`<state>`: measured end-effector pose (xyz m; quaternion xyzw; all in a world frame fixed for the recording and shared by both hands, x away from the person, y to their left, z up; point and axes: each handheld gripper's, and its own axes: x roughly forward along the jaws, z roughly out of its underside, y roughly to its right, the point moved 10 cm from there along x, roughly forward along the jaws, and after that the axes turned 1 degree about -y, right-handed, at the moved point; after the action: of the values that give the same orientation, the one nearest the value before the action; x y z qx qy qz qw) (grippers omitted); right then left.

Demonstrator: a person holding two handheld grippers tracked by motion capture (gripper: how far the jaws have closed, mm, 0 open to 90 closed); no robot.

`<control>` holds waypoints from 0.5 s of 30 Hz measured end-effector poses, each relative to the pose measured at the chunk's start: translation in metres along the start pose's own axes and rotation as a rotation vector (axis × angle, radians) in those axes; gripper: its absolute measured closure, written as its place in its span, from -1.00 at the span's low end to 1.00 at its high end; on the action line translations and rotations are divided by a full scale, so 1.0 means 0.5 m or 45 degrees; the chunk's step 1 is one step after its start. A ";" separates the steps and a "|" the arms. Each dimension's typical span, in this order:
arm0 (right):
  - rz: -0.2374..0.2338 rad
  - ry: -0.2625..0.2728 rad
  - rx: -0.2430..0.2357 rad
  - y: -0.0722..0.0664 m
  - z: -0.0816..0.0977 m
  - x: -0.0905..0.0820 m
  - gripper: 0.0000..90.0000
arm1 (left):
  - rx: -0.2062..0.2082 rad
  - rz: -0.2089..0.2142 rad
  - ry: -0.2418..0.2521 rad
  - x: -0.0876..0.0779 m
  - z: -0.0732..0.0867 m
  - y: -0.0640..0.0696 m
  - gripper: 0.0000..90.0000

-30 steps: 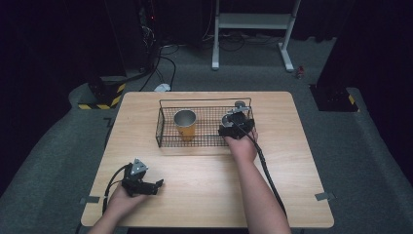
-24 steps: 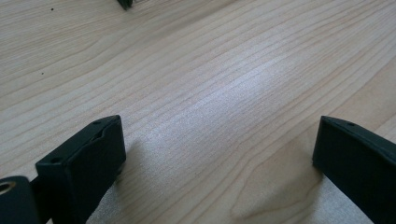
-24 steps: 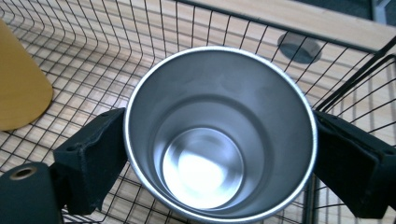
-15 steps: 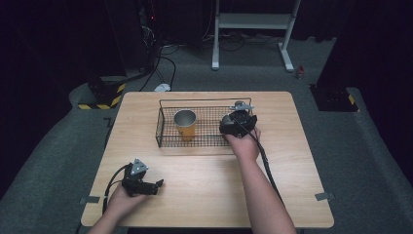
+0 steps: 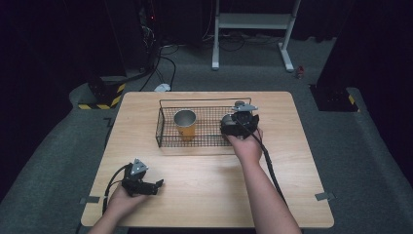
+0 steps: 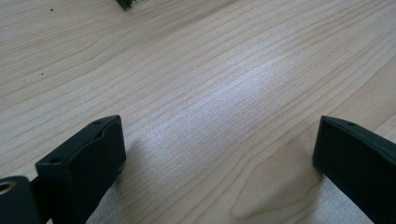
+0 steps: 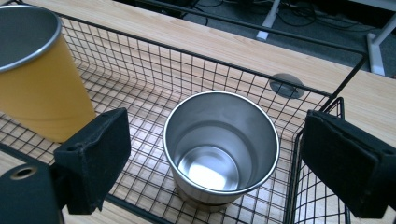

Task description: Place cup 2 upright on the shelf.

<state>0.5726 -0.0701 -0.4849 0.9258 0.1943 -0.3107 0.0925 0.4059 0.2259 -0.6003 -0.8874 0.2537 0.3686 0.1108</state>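
A black wire basket (image 5: 195, 101) stands on the far middle of the wooden table (image 5: 204, 180). Upright in it are a yellow cup (image 5: 185, 124) with a steel rim and, at its right end, a plain steel cup (image 7: 219, 154). In the right gripper view the yellow cup (image 7: 37, 84) is at the left. My right gripper (image 5: 238, 122) hovers over the basket's right end, open, its jaws well apart on either side of the steel cup below and clear of it. My left gripper (image 5: 158, 185) rests low at the table's front left, open, with bare wood between its jaws (image 6: 219, 158).
A round grey cable grommet (image 7: 286, 86) sits in the tabletop just behind the basket (image 7: 140, 70). Beyond the table's far edge are dark floor, cables and a white stand (image 5: 253, 29). The basket's wire walls rise around both cups.
My right gripper has risen a little above the basket's right end. The left gripper and both cups have stayed where they were.
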 end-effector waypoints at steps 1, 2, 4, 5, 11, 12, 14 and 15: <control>-0.003 0.001 -0.001 -0.001 0.001 -0.002 -0.80 | -0.001 0.000 0.000 0.000 0.000 0.000 -0.94; -0.007 0.004 -0.003 -0.003 0.001 -0.004 -0.80 | -0.001 0.000 0.000 0.000 0.000 0.000 -0.94; -0.008 0.007 -0.001 -0.005 0.004 -0.008 -0.80 | 0.000 0.000 0.000 0.000 0.000 0.000 -0.94; -0.009 0.007 -0.002 -0.005 0.005 -0.011 -0.79 | 0.000 0.000 0.000 0.000 0.000 0.000 -0.94; -0.016 0.015 -0.007 -0.007 0.024 -0.028 -0.79 | -0.005 0.001 0.003 0.000 0.001 0.001 -0.94; -0.018 0.017 -0.003 -0.007 0.029 -0.032 -0.78 | -0.005 0.001 0.003 0.000 0.001 0.001 -0.93; -0.019 0.021 -0.002 -0.005 0.038 -0.042 -0.78 | -0.011 0.000 0.000 -0.002 0.002 0.002 -0.93; -0.016 0.025 -0.003 -0.004 0.042 -0.048 -0.78 | -0.010 0.001 0.000 -0.002 0.002 0.002 -0.93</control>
<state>0.5432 -0.0819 -0.4871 0.9275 0.2012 -0.3021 0.0898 0.4041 0.2259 -0.6003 -0.8877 0.2527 0.3698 0.1072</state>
